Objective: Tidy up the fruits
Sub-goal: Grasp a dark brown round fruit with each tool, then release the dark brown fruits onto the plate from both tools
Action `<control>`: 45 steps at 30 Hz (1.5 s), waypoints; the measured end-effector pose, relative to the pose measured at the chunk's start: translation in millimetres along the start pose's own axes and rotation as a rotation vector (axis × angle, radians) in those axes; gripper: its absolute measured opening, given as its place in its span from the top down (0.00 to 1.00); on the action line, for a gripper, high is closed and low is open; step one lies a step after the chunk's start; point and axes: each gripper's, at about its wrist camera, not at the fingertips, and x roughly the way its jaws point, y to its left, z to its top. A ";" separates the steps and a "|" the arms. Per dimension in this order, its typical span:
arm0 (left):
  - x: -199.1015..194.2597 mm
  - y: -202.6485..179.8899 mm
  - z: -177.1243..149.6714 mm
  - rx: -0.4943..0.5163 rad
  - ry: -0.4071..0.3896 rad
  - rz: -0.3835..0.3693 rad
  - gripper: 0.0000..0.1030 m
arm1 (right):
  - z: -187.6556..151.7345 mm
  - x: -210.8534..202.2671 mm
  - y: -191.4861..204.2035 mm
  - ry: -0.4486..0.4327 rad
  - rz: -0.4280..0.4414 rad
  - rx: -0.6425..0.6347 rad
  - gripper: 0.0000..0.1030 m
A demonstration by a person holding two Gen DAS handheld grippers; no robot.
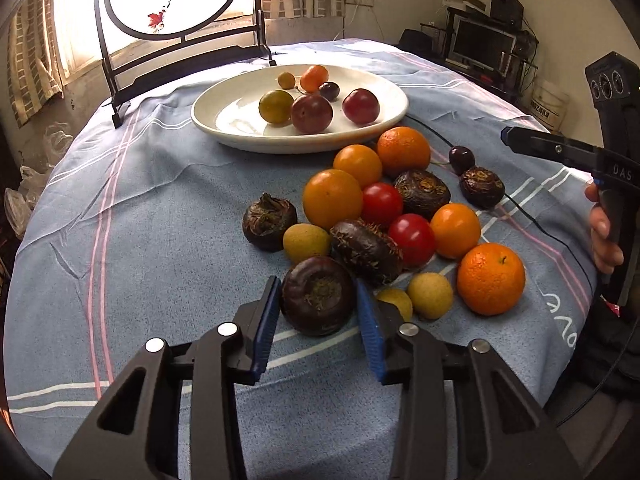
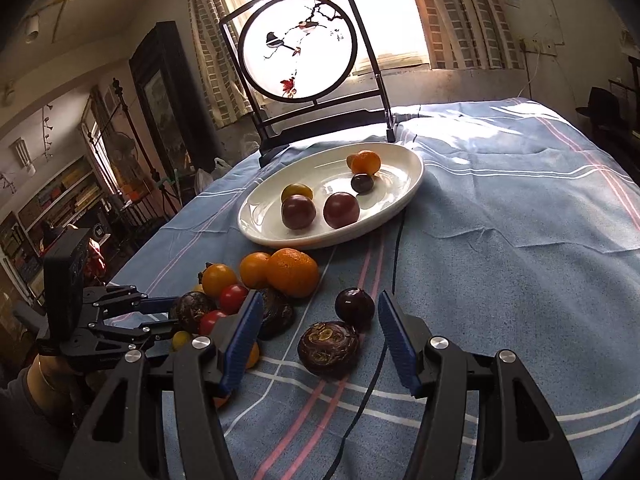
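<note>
A white oval plate (image 1: 224, 120) (image 2: 404, 196) at the back holds several small fruits: plums, a small orange, yellow-green ones. In front of it a pile of loose fruit lies on the cloth: oranges (image 1: 490, 278), red tomatoes (image 1: 412, 238), dark water chestnuts, yellow-green longans (image 1: 430, 294). My left gripper (image 1: 318, 298) is open, its blue pads on either side of a dark water chestnut (image 1: 318, 296) that rests on the cloth. My right gripper (image 2: 318, 314) is open and empty, hovering over another water chestnut (image 2: 328, 346) and a dark plum (image 2: 354, 306).
A blue striped cloth (image 1: 140, 240) covers the round table. A framed round bird screen (image 2: 298, 46) stands behind the plate. A thin black cable (image 2: 394, 248) runs across the cloth by the right-hand fruit. The right gripper shows at the left wrist view's right edge (image 1: 516, 138).
</note>
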 end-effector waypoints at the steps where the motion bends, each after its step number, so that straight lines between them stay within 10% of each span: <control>1: -3.3 -0.3 -1.9 -0.005 -0.004 -0.002 0.64 | -0.3 0.3 2.4 0.005 -0.004 -0.013 0.42; 13: -55.5 21.8 -14.8 -0.119 -0.092 -0.014 0.64 | -10.7 35.7 33.8 0.218 -0.177 -0.168 0.43; 17: -54.4 19.5 -16.8 -0.117 -0.094 -0.016 0.64 | -8.2 52.8 27.5 0.288 -0.206 -0.126 0.61; 27: -57.8 20.3 -12.6 -0.150 -0.130 -0.051 0.64 | -8.7 18.4 17.0 0.155 -0.078 -0.038 0.62; 33: -51.6 32.0 31.0 -0.172 -0.166 -0.067 0.64 | 45.5 3.3 12.6 0.045 -0.065 -0.042 0.61; 45: 55.5 62.4 136.9 -0.217 -0.061 -0.064 0.64 | 125.2 105.4 -21.1 0.042 -0.099 0.019 0.57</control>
